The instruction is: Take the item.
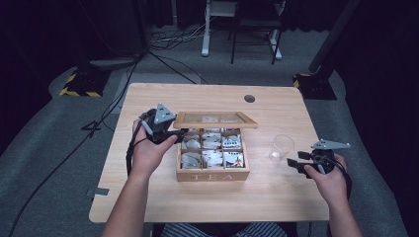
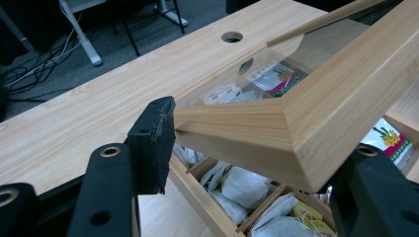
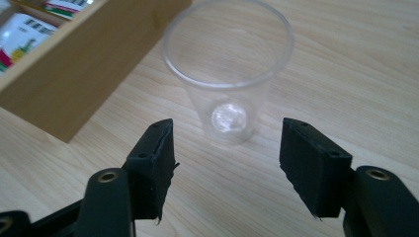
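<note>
On table (image 1: 148, 197), tea box (image 1: 212, 174), lid (image 1: 215, 119) raised, clear cup (image 1: 281, 147)

Left forearm reaching in from the bottom edge, left hand (image 1: 148, 150) wrapped round the left claw (image 1: 170, 132), grey three-cornered plate on top, jaws spread wide in the left gripper view. Right hand (image 1: 328, 180) low at the right, gripping the right claw (image 1: 295, 162), which points leftward, jaws parted with a clear gap between them.
</note>
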`<state>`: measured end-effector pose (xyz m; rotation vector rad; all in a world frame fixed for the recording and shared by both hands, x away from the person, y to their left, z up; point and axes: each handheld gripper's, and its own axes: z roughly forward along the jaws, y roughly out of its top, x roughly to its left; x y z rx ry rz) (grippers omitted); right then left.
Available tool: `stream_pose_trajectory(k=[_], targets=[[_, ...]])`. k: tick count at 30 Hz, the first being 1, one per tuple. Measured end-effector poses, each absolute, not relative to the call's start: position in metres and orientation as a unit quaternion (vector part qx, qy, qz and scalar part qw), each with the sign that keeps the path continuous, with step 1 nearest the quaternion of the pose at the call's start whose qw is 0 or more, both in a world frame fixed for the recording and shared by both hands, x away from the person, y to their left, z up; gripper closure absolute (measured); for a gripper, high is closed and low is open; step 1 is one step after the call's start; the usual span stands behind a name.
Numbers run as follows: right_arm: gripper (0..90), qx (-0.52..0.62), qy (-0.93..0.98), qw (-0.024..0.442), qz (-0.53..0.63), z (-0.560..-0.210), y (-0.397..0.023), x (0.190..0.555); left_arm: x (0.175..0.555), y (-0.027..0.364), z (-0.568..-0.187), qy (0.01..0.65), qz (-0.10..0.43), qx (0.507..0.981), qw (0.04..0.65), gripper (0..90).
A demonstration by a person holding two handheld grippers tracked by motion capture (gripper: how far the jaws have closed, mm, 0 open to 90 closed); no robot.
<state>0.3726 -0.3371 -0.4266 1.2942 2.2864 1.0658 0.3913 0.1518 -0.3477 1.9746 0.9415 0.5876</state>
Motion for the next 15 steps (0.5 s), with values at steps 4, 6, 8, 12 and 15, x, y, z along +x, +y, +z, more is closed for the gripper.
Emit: stream_pose_trajectory(k=[4,6,8,12,15], targets=[[45.9,0.436,0.803,0.147,0.378,-0.416,-0.327,0.368,0.391,0.152,-0.349,0.374,0.235,0.791,0.424,42.1],[47.1,0.434,0.801,0.142,0.387,-0.412,-0.321,0.366,0.391,0.152,-0.349,0.373,0.234,0.791,0.425,41.9],[48.0,0.431,0.798,0.142,0.395,-0.408,-0.314,0.365,0.392,0.152,-0.349,0.372,0.235,0.790,0.427,41.9],[46.0,0.416,0.800,0.149,0.406,-0.395,-0.299,0.363,0.392,0.153,-0.349,0.371,0.234,0.791,0.427,41.7],[40.6,0.400,0.804,0.155,0.412,-0.388,-0.284,0.361,0.392,0.153,-0.349,0.368,0.234,0.792,0.427,41.7]])
